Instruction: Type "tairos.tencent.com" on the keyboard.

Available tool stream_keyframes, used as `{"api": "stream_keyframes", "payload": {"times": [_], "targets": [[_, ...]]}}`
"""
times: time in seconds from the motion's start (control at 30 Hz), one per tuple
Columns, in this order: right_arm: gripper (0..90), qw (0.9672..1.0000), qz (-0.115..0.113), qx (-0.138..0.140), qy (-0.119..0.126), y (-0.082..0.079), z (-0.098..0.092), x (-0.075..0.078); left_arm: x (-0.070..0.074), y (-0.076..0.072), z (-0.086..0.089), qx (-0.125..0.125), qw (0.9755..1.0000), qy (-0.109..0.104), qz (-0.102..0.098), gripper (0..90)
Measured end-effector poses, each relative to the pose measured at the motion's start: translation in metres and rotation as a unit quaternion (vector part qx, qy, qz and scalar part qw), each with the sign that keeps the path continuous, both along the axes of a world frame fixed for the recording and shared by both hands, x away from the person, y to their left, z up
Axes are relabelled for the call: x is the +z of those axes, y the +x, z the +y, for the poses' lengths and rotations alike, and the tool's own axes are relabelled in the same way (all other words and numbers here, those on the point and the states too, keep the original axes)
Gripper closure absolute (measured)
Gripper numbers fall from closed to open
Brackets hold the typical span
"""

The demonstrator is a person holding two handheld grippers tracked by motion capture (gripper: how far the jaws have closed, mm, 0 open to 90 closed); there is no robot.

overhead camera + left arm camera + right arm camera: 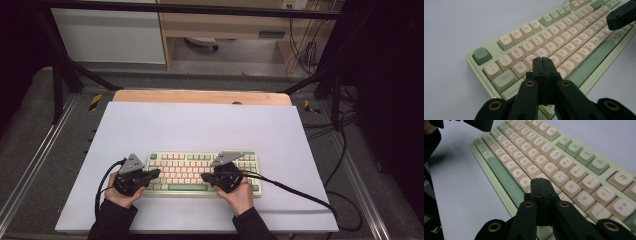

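A pale green keyboard (200, 172) with cream and green keys lies on the white table top near its front edge. My left gripper (158, 173) is shut and empty, its tips (543, 60) over the left letter keys of the keyboard (564, 42). Shut and empty too, my right gripper (203, 176) has its tips (541, 180) above the right-hand letter keys of the keyboard (544, 157). Whether either tip touches a key I cannot tell. The left gripper view catches the right gripper's tip (621, 17) at the upper right.
The white sheet (195, 130) covers the table, with a wooden edge (200, 96) at the back. Black cables (300, 192) trail from the grippers toward the right. A metal frame and dark floor surround the table.
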State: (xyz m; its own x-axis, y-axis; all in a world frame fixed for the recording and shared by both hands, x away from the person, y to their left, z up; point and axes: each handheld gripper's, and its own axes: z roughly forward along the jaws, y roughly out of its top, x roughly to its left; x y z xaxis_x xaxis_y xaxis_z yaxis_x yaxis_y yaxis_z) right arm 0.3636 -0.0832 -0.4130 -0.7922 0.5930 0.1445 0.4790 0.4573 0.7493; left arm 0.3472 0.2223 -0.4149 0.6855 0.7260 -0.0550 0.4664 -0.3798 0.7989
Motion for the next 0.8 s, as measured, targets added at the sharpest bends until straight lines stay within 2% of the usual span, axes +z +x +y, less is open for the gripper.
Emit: {"api": "stream_keyframes", "payload": {"times": [0.27,0.8], "targets": [[90.0,0.9999,0.002,-0.011,0.002,-0.001,-0.015,0.0,0.002,-0.001,-0.004,-0.006,1.0,0.001,0.0,90.0],[90.0,0.9998,0.003,-0.021,0.004,-0.005,-0.029,-0.003,0.002,-0.002,-0.023,-0.028,0.9996,0.006,0.0,90.0]]}}
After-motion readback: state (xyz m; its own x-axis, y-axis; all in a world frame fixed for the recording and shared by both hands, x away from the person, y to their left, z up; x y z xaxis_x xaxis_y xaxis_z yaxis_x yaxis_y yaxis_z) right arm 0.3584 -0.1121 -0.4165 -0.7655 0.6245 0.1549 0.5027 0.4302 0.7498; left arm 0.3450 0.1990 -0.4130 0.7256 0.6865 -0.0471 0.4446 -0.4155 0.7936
